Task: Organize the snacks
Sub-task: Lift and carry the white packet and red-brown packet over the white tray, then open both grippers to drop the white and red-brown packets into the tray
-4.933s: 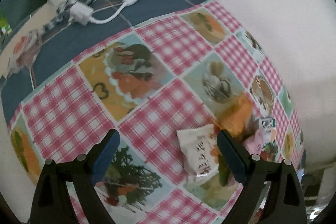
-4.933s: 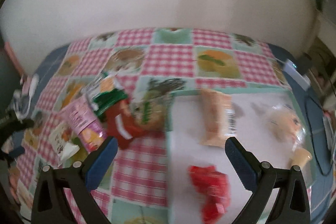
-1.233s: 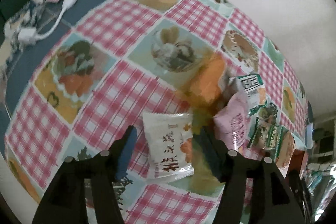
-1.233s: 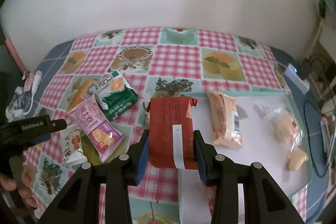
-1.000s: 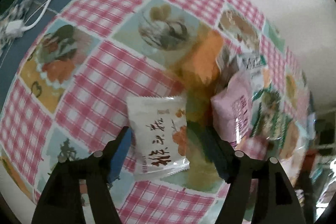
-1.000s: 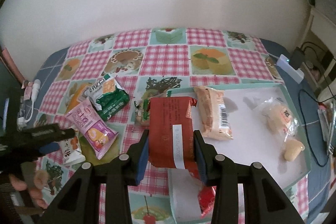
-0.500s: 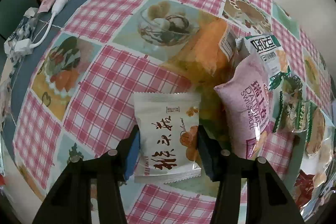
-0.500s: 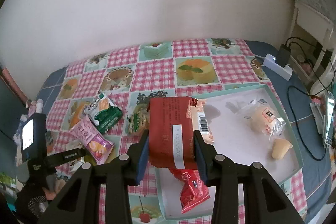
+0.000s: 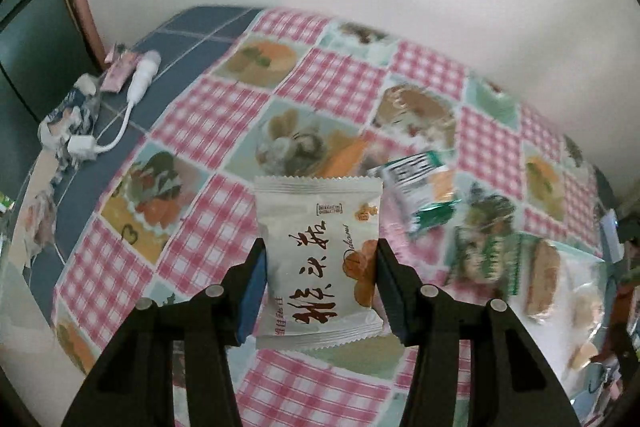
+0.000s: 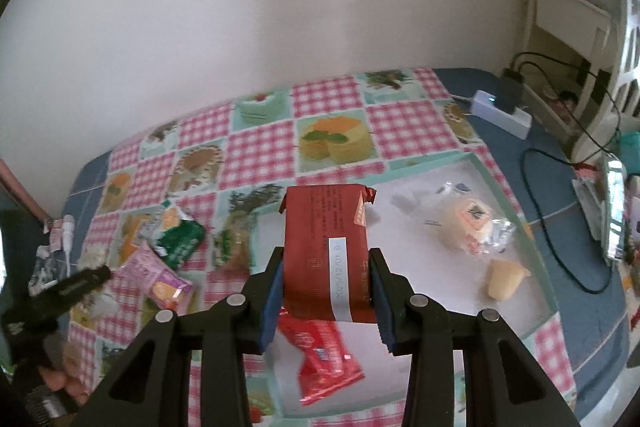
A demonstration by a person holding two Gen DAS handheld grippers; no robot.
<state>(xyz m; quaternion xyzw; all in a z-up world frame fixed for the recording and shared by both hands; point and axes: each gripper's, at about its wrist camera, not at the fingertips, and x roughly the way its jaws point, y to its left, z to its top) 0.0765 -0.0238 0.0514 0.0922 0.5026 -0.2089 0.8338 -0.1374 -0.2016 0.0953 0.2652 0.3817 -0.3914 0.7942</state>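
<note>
My left gripper [image 9: 320,279] is shut on a white snack packet [image 9: 318,247] with dark brush lettering, held clear above the checked tablecloth [image 9: 328,87]. In the right wrist view my right gripper [image 10: 326,287] is shut on a dark red packet [image 10: 326,247] above the white tray [image 10: 516,203] with a teal rim. Inside the tray lie a bright red wrapper [image 10: 320,359], a clear-wrapped cake [image 10: 468,223] and a small jelly cup [image 10: 504,279]. Loose on the cloth to the left are a green packet [image 10: 180,239], a pink packet [image 10: 160,279] and a clear biscuit packet [image 10: 236,247].
A white cable with a plug [image 9: 120,115] and crumpled wrappers [image 9: 64,123] lie at the table's left edge. On the right stand a power strip [image 10: 500,107] with black cords, a white chair [image 10: 560,11] and a shiny object [image 10: 614,211]. The wall is close behind.
My left gripper has closed on the white packet and lifted it off the cloth. My right gripper has carried the dark red packet to the right, over the tray.
</note>
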